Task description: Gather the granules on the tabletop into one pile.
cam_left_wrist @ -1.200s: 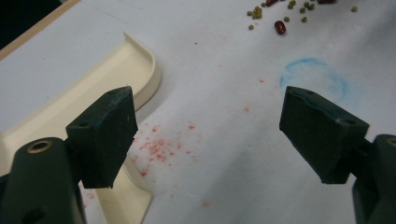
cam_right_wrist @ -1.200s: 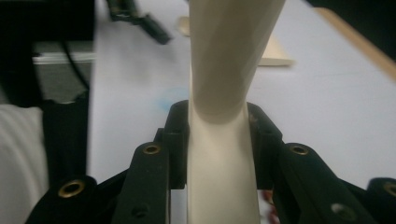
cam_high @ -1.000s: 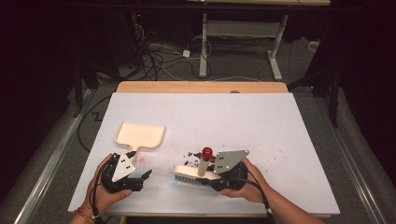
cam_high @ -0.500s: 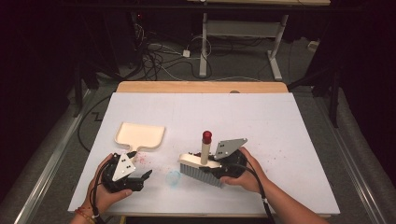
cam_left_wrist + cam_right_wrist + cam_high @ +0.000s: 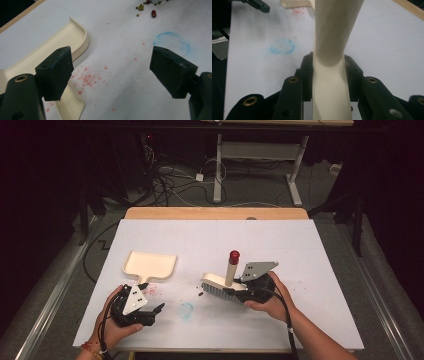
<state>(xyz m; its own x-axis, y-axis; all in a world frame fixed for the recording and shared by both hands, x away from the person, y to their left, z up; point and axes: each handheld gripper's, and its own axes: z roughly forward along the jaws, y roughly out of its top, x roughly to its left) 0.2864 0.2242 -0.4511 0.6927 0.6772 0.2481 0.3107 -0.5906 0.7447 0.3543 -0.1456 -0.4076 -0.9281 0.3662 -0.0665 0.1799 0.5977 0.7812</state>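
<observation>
The left hand-held gripper [image 5: 112,72], jaws wide apart, hovers beside the cream dustpan [image 5: 62,42] over red crumbs [image 5: 87,77].

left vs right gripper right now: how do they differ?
Left gripper has its jaws wide apart with nothing between them; right gripper is shut on the cream brush handle. Left sits beside the cream dustpan, near its handle; right holds the brush bristles-down on the white table. Both are hand-held, black-jawed.

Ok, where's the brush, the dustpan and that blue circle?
brush [image 5: 220,287], high view, on its cream back above the bristles
dustpan [image 5: 149,264], high view, middle of its tray
blue circle [image 5: 172,42], left gripper view, on the ring
</observation>
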